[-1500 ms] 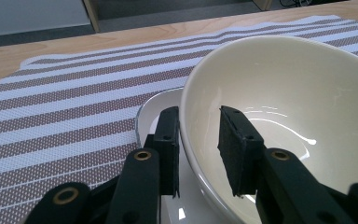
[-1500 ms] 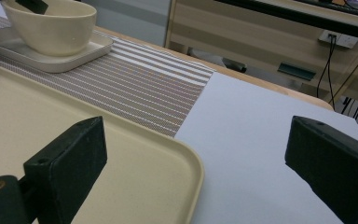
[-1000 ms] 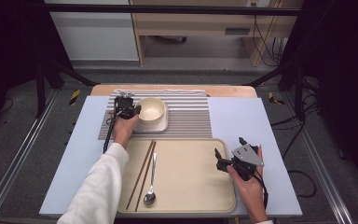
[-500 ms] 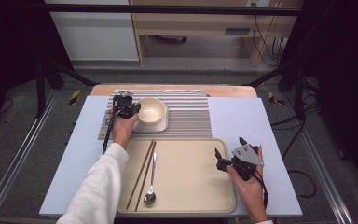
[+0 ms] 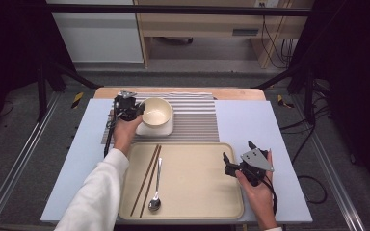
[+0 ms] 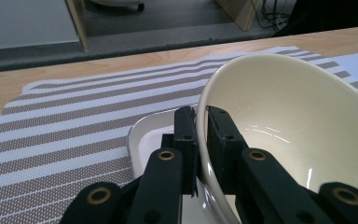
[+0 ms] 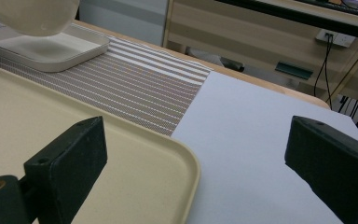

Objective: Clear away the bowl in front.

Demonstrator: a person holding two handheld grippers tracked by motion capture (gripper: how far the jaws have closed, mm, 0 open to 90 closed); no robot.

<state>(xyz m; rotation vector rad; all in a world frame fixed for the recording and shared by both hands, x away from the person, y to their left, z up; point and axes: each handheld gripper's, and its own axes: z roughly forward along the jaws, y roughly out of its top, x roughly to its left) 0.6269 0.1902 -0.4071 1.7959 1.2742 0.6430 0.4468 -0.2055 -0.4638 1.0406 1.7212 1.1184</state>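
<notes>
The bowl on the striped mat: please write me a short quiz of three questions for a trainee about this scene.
1. True or false: the left gripper is shut on the rim of the bowl.
2. Multiple choice: what lies on the tray? A) chopsticks and a spoon; B) a fork and a knife; C) a cup.
3. Short answer: how do the fingers of the right gripper stand, and do they hold anything?

Key
1. True: one finger is inside the rim and one is outside.
2. A.
3. Wide open and holding nothing, above the right corner of the tray.
</notes>
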